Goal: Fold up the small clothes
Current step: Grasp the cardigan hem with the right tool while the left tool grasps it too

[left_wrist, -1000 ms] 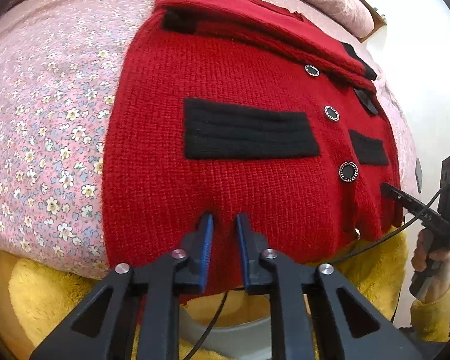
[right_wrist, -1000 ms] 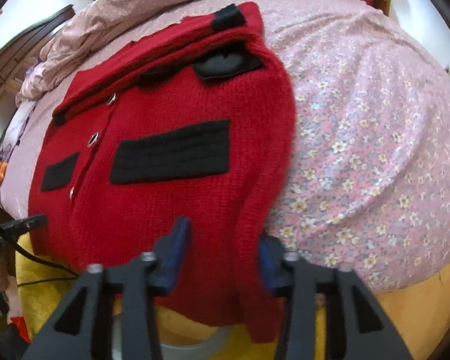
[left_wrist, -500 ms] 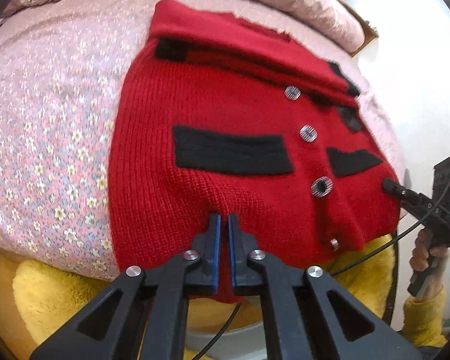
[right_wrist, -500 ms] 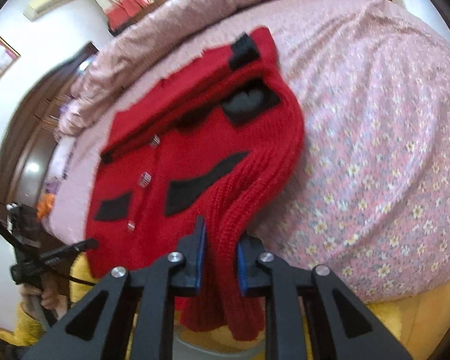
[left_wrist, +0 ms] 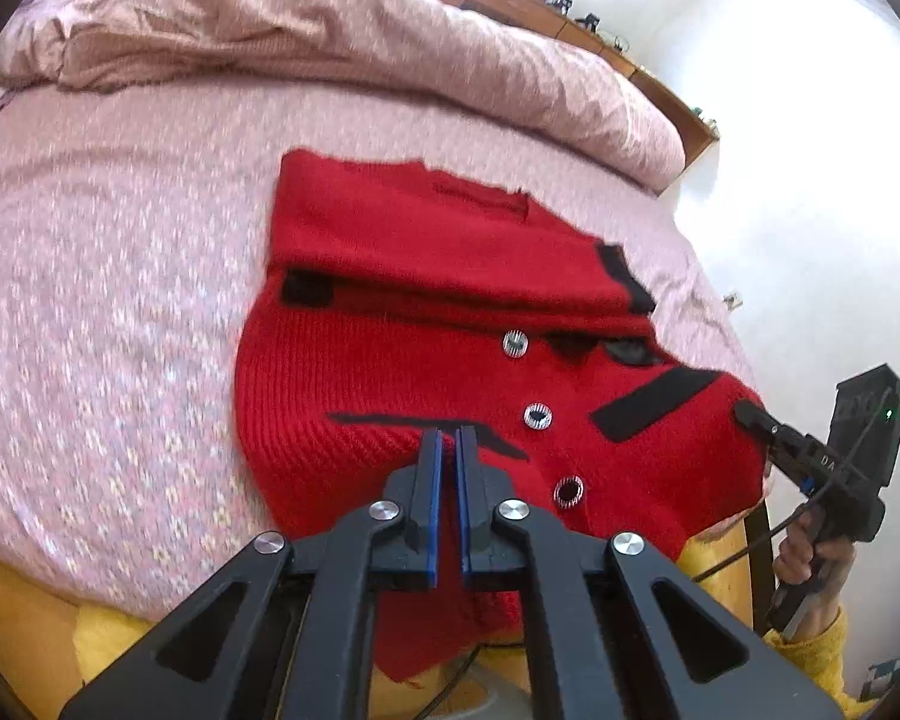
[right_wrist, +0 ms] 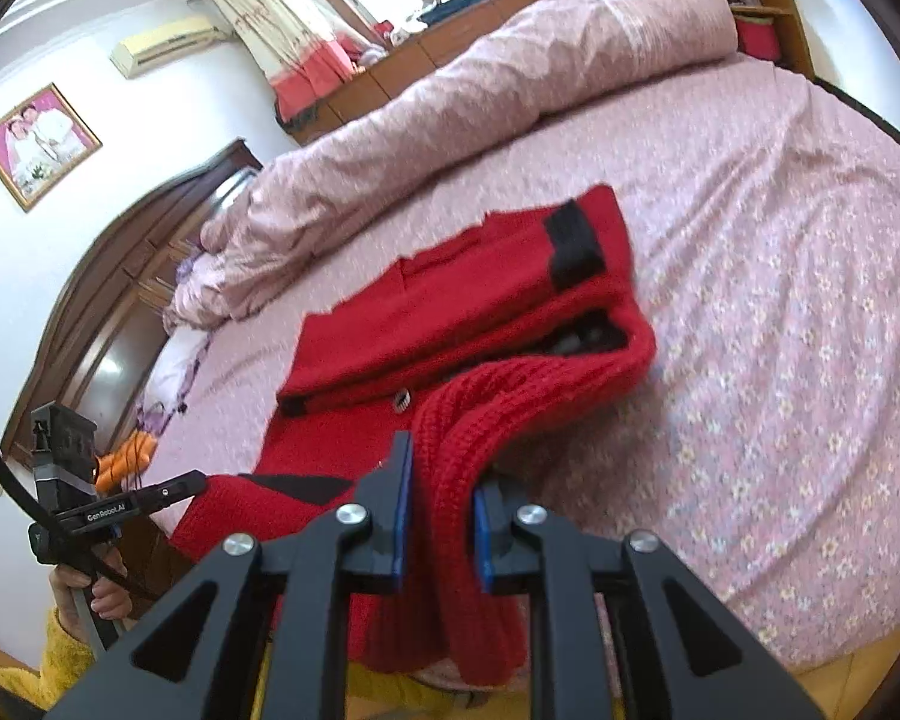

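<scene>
Left wrist view first, reading from its left side: I see the pink floral bedsheet point(left_wrist: 90, 312) filling that side, with a rumpled pink duvet point(left_wrist: 330, 30) bunched along the far edge of the bed. Toward the middle lies the red cardigan point(left_wrist: 390, 360), its far part folded over with black cuffs showing, and its near hem lifted off the bed. My left gripper point(left_wrist: 448, 450) has its blue-padded fingers pressed nearly together on a pinch of that hem, just beside the black pocket trim point(left_wrist: 426, 423). Three round buttons point(left_wrist: 537, 417) run down the front placket to the right of the fingers. At the far right my right gripper point(left_wrist: 750, 417) bites the other hem corner, beside a second black pocket strip point(left_wrist: 654, 399).

Right wrist view, again from the left: a framed photo point(right_wrist: 39, 144) hangs on the wall, and a dark wooden headboard point(right_wrist: 120, 300) curves below it. My left gripper point(right_wrist: 195, 483) reaches in at the cardigan's point(right_wrist: 450, 312) hem. In the centre my right gripper point(right_wrist: 438, 516) clamps a thick bunched ridge of red knit between its pads, the fabric raised above the mattress and hanging down in front. Floral sheet point(right_wrist: 780, 360) spreads to the right.
</scene>
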Available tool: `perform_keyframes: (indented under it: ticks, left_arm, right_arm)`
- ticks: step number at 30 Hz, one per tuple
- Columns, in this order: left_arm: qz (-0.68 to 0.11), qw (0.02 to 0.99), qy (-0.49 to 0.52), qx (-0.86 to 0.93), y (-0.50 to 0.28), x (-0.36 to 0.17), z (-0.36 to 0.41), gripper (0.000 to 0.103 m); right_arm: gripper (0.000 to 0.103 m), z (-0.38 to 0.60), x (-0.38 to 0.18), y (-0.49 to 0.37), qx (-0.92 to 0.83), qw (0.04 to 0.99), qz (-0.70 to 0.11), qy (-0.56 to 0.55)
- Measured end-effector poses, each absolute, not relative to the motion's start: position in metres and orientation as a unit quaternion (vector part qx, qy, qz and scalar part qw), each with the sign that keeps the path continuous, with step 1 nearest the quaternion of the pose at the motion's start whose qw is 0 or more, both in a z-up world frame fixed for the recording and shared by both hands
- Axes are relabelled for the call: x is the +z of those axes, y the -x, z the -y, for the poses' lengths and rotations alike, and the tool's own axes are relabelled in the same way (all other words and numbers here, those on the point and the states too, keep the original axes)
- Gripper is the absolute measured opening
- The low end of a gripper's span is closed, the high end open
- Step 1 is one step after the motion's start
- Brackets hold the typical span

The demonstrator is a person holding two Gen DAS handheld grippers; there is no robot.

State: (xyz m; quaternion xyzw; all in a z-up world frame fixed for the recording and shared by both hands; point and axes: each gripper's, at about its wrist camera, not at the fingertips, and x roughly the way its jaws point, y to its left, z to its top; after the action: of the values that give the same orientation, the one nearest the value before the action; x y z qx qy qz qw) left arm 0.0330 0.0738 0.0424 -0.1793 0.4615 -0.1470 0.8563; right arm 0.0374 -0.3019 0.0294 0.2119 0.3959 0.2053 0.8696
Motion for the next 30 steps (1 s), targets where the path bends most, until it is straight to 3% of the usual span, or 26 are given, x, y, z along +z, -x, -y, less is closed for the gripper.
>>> perform_keyframes:
  ticks: [10,21,25,27,30]
  left_arm:
    - [-0.495,0.839,0.172,-0.147,-0.015,0.010,-0.058,0.000]
    - [-0.547,0.817,0.174,-0.056,0.003,-0.036,-0.094,0.000]
    - [-0.566,0.804,0.178,-0.043,0.005,-0.050,-0.103,0.000]
    - [-0.571,0.801,0.179,-0.039,0.005,-0.055,-0.104,0.007]
    - [-0.577,0.797,0.173,-0.036,0.005,-0.062,-0.101,0.008]
  right_arm:
    - [0.019,0.306,0.002,-0.024,0.191,0.857,-0.429,-0.212]
    - [0.047,0.347,-0.052,0.004,0.108,0.831,-0.498,-0.225]
    - [0.051,0.347,-0.057,0.006,0.108,0.826,-0.509,-0.214]
    - [0.056,0.345,-0.059,0.006,0.109,0.825,-0.515,-0.206]
    - [0.057,0.341,-0.063,0.004,0.111,0.822,-0.522,-0.198]
